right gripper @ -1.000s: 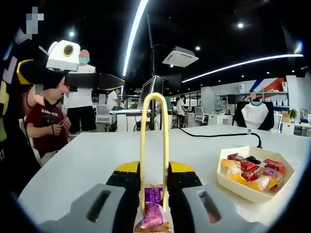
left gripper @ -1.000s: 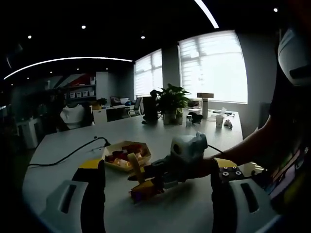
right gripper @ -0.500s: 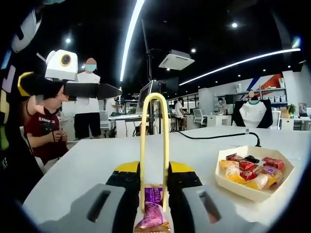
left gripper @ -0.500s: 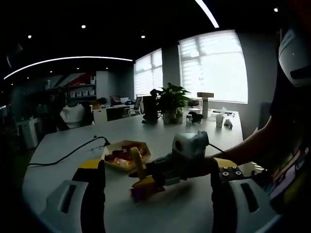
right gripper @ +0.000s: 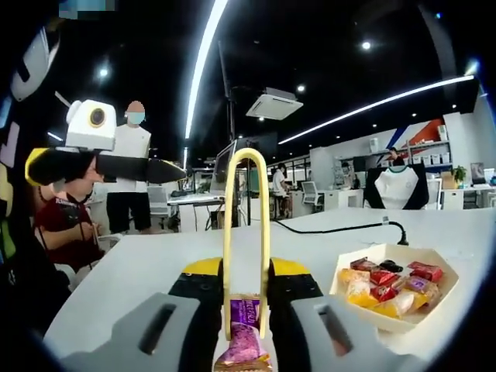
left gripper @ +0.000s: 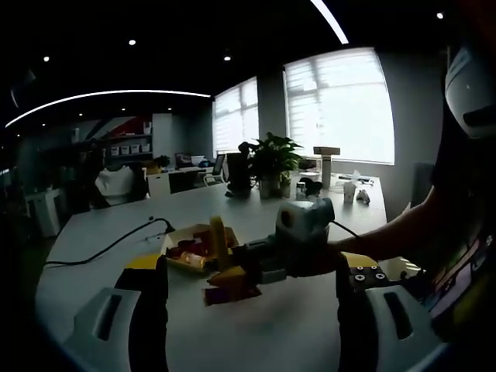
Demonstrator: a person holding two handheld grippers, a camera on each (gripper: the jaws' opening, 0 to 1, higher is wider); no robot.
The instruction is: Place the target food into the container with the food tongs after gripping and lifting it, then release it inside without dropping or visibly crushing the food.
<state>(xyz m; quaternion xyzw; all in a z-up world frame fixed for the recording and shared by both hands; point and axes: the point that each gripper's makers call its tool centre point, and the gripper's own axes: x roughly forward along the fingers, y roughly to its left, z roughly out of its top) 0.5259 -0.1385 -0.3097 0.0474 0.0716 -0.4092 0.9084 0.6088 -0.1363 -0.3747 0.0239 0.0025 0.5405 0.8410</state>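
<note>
A purple wrapped snack (right gripper: 244, 333) is pinched low in the yellow food tongs (right gripper: 246, 232), which are squeezed by the right gripper (right gripper: 245, 310) with its fingers closed on them. In the left gripper view the snack (left gripper: 221, 293) is seen above the desk (left gripper: 263, 333), just beside the container (left gripper: 203, 232). It is judged light and crushable in a slick wrapper, best held across the middle. Its print cannot be read. The left gripper (left gripper: 248, 325) is held empty, fingers spread.
</note>
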